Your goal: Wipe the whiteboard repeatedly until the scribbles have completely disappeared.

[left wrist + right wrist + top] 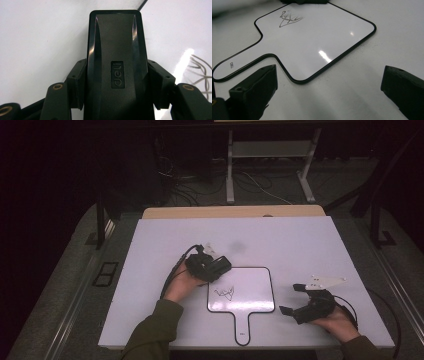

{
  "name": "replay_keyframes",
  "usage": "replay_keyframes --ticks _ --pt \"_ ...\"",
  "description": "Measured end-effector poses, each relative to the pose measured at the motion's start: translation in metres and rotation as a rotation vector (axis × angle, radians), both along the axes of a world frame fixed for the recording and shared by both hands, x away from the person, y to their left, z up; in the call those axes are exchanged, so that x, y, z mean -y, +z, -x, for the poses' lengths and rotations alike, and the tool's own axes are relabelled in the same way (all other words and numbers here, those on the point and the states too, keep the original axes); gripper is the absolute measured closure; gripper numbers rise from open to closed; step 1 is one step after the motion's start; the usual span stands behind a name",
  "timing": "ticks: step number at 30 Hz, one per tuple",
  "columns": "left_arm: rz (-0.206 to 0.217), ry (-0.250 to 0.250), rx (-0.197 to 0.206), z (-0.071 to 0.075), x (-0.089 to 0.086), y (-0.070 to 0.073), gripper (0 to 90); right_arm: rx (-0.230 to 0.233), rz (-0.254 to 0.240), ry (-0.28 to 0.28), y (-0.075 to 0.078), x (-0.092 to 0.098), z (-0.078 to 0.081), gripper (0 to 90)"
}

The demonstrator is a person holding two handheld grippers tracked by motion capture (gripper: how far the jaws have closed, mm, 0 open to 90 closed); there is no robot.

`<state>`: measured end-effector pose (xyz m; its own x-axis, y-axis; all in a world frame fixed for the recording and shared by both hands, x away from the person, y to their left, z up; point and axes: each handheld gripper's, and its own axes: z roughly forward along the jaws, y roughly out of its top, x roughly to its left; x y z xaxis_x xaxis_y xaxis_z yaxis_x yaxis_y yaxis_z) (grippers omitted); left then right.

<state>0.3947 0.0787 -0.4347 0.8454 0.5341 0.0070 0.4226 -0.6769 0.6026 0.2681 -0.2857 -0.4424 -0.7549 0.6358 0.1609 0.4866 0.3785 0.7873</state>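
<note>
A small paddle-shaped whiteboard (252, 287) with a black rim lies on the table, its handle toward the person. Black scribble (225, 293) marks its left part. My left gripper (218, 268) hovers at the board's upper left corner, shut on a black "deli" eraser (116, 62); both pads (78, 83) press its sides. The scribble (200, 72) lies just to the right of the eraser. My right gripper (291, 299) rests on the table right of the board, open, with nothing between its fingers (254, 90). Ahead of it lies the whiteboard (317, 45) with the scribble (288, 18) at its far end.
The white tabletop (300, 240) has a wooden strip (235, 212) along its far edge. Beyond it stand metal frame legs (230, 170) and loose cables (190, 190) on a dark floor. Each gripper trails a cable behind the hand.
</note>
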Motion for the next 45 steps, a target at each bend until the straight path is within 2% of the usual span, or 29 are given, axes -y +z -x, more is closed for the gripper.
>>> replay_keyframes --ticks 3,15,45 --pt "-0.037 -0.007 0.013 0.002 0.004 0.002 39.6 -0.002 0.000 -0.001 0.000 -0.001 0.000 0.0" --pt "-0.032 -0.063 -0.013 0.012 0.021 0.002 39.6 -0.003 0.001 -0.002 0.000 -0.001 0.000 0.0" --pt "-0.032 -0.141 -0.034 0.039 0.031 0.003 39.6 -0.001 0.007 0.000 -0.001 -0.001 -0.001 0.0"
